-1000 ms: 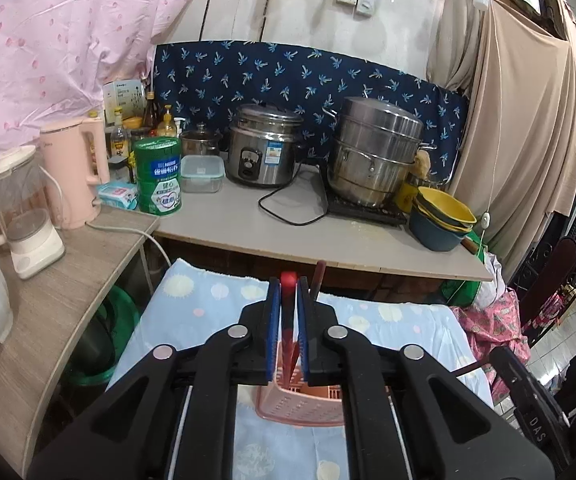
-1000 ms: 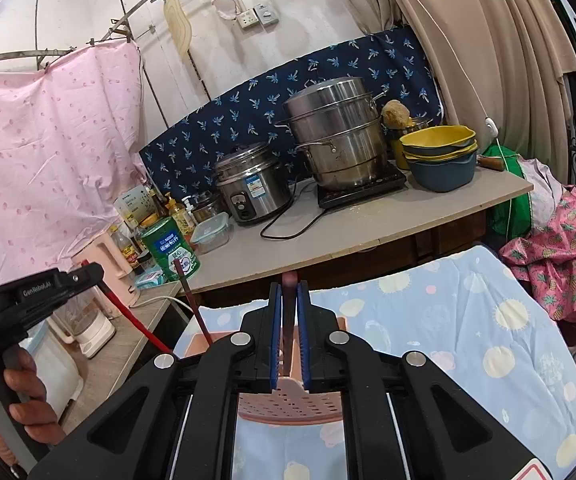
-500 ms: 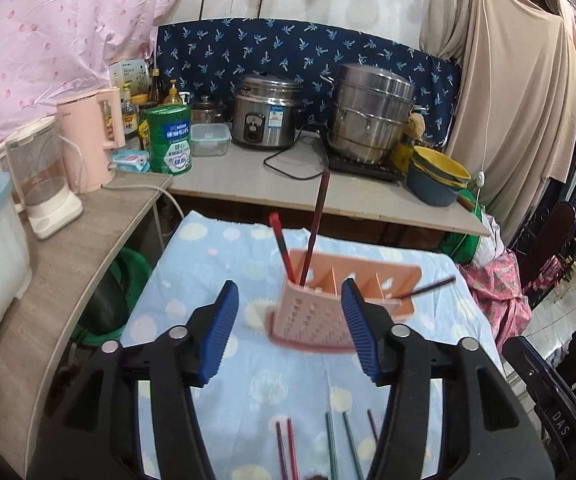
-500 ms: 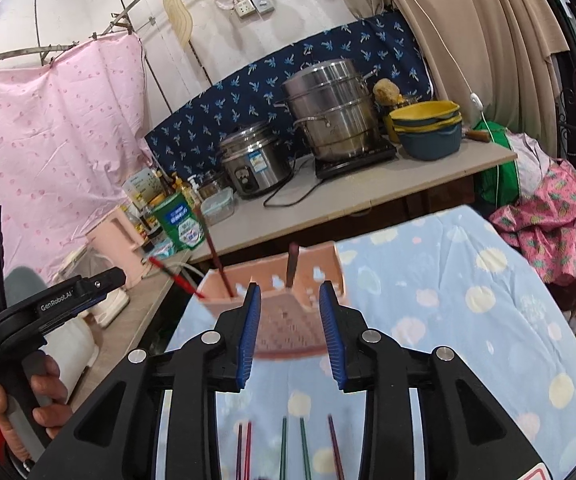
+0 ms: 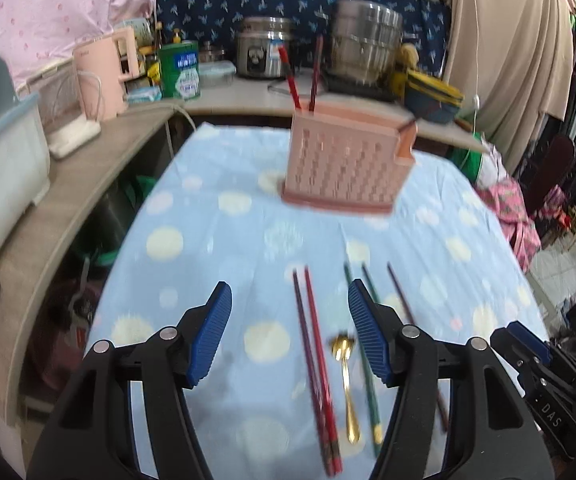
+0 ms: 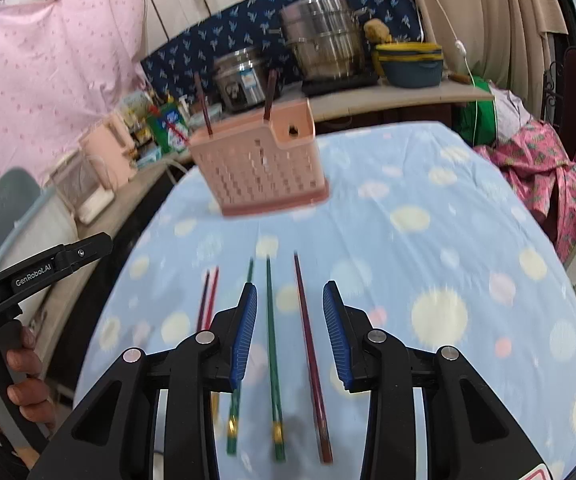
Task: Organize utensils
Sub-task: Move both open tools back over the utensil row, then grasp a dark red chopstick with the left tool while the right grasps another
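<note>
A pink slotted utensil holder stands on the blue dotted tablecloth with chopsticks upright in it; it also shows in the right wrist view. My left gripper is open above a red chopstick pair, a gold spoon and green chopsticks. My right gripper is open above two green chopsticks and a dark red chopstick. The red pair lies to its left.
A counter behind the table holds a rice cooker, a steel pot, stacked bowls and a green tin. A pink kettle and a white tub stand on the left shelf. Clothes lie at the right.
Both grippers let go of the chopsticks they had put in the holder, opened and pulled back toward the near table edge. The loose chopsticks and spoon came into view.
</note>
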`<state>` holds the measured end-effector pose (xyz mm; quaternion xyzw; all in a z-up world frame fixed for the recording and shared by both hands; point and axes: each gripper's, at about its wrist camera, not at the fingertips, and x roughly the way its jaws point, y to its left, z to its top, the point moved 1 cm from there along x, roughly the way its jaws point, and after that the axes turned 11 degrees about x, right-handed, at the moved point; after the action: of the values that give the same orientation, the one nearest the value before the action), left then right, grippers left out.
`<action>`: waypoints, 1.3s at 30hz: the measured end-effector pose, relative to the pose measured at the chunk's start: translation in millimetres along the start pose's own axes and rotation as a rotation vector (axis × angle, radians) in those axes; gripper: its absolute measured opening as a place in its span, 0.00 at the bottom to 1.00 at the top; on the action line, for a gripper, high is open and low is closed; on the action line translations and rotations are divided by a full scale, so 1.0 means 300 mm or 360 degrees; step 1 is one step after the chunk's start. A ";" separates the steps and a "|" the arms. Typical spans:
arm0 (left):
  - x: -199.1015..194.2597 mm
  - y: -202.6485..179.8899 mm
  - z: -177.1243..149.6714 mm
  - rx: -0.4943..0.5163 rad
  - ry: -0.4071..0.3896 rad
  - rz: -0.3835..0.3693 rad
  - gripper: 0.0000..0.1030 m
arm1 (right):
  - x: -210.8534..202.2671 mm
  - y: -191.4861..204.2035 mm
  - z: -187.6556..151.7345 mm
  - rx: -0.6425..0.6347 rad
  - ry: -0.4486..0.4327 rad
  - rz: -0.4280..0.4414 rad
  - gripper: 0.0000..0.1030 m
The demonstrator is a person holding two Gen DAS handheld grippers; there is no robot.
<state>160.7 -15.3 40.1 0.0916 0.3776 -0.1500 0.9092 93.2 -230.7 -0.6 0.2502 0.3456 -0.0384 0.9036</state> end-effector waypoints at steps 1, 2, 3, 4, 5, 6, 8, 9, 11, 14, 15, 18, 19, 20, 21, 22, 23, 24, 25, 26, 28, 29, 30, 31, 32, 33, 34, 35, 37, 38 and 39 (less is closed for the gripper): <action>0.004 -0.004 -0.035 0.0010 0.0031 -0.0003 0.56 | 0.003 -0.010 -0.035 0.0001 0.0034 -0.0009 0.33; 0.011 -0.009 -0.075 0.0011 0.0073 -0.0006 0.56 | 0.006 -0.020 -0.063 0.0003 0.0063 -0.0014 0.33; 0.019 -0.012 -0.106 0.0008 0.0105 -0.0017 0.56 | 0.009 -0.030 -0.092 0.0004 0.0090 -0.0021 0.33; 0.026 -0.015 -0.141 0.0006 0.0138 -0.0029 0.56 | 0.014 -0.041 -0.124 0.0005 0.0120 -0.0034 0.33; 0.032 -0.017 -0.178 0.0002 0.0177 -0.0032 0.56 | 0.019 -0.049 -0.146 0.0006 0.0146 -0.0044 0.33; 0.037 -0.020 -0.206 0.0000 0.0204 -0.0036 0.56 | 0.023 -0.057 -0.167 0.0006 0.0174 -0.0054 0.33; 0.044 -0.027 -0.257 -0.0002 0.0254 -0.0047 0.56 | 0.028 -0.079 -0.207 0.0010 0.0208 -0.0076 0.33; 0.044 -0.034 -0.287 0.0001 0.0277 -0.0059 0.56 | 0.030 -0.090 -0.225 0.0013 0.0221 -0.0087 0.33; 0.046 -0.044 -0.335 0.0009 0.0316 -0.0068 0.56 | 0.033 -0.109 -0.252 0.0017 0.0240 -0.0108 0.33; 0.050 -0.070 -0.391 0.0029 0.0366 -0.0092 0.56 | 0.041 -0.133 -0.282 0.0029 0.0264 -0.0131 0.33; 0.052 -0.080 -0.405 0.0041 0.0376 -0.0098 0.56 | 0.042 -0.137 -0.288 0.0033 0.0272 -0.0133 0.33; 0.062 -0.098 -0.420 0.0059 0.0399 -0.0112 0.56 | 0.054 -0.140 -0.304 0.0024 0.0290 -0.0134 0.33; 0.067 -0.101 -0.422 0.0059 0.0404 -0.0118 0.56 | 0.060 -0.136 -0.309 0.0013 0.0294 -0.0136 0.33; 0.070 -0.105 -0.422 0.0060 0.0408 -0.0121 0.56 | 0.063 -0.132 -0.311 0.0003 0.0298 -0.0137 0.33; 0.074 -0.108 -0.423 0.0061 0.0410 -0.0126 0.56 | 0.068 -0.130 -0.314 -0.0005 0.0303 -0.0139 0.33; 0.078 -0.110 -0.424 0.0060 0.0413 -0.0129 0.56 | 0.072 -0.129 -0.316 -0.0010 0.0309 -0.0140 0.33; 0.081 -0.110 -0.426 0.0061 0.0415 -0.0134 0.56 | 0.075 -0.129 -0.321 -0.0012 0.0313 -0.0141 0.33; 0.086 -0.111 -0.428 0.0061 0.0418 -0.0141 0.56 | 0.078 -0.129 -0.325 -0.0012 0.0316 -0.0144 0.33; 0.091 -0.113 -0.430 0.0062 0.0423 -0.0143 0.56 | 0.080 -0.130 -0.328 -0.0014 0.0317 -0.0149 0.32; 0.096 -0.114 -0.432 0.0065 0.0429 -0.0145 0.56 | 0.081 -0.131 -0.327 -0.0016 0.0316 -0.0153 0.32; 0.100 -0.117 -0.434 0.0071 0.0423 -0.0139 0.56 | 0.084 -0.131 -0.325 -0.0016 0.0314 -0.0156 0.31; 0.100 -0.117 -0.433 0.0073 0.0421 -0.0138 0.56 | 0.085 -0.131 -0.326 -0.0016 0.0313 -0.0157 0.31; 0.102 -0.116 -0.431 0.0074 0.0420 -0.0137 0.56 | 0.086 -0.130 -0.327 -0.0017 0.0313 -0.0157 0.31; 0.103 -0.116 -0.432 0.0073 0.0418 -0.0133 0.57 | 0.087 -0.130 -0.328 -0.0018 0.0313 -0.0159 0.31; 0.104 -0.116 -0.432 0.0073 0.0415 -0.0131 0.57 | 0.086 -0.130 -0.327 -0.0019 0.0314 -0.0159 0.31; 0.105 -0.116 -0.432 0.0075 0.0412 -0.0127 0.57 | 0.086 -0.129 -0.327 -0.0021 0.0312 -0.0161 0.31; 0.106 -0.117 -0.431 0.0076 0.0410 -0.0124 0.57 | 0.087 -0.129 -0.326 -0.0024 0.0311 -0.0162 0.31; 0.108 -0.117 -0.430 0.0076 0.0408 -0.0119 0.57 | 0.089 -0.129 -0.327 -0.0025 0.0310 -0.0163 0.31; 0.111 -0.118 -0.428 0.0079 0.0400 -0.0108 0.57 | 0.090 -0.129 -0.327 -0.0026 0.0308 -0.0163 0.31; 0.113 -0.118 -0.426 0.0078 0.0397 -0.0104 0.56 | 0.090 -0.128 -0.327 -0.0028 0.0307 -0.0163 0.31; 0.115 -0.116 -0.424 0.0078 0.0395 -0.0096 0.55 | 0.089 -0.129 -0.327 -0.0028 0.0308 -0.0164 0.31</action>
<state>88.0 -19.5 -75.1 0.1202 0.4858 -0.1741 0.8481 44.7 -214.7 -96.7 0.2266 0.4439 -0.0573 0.8651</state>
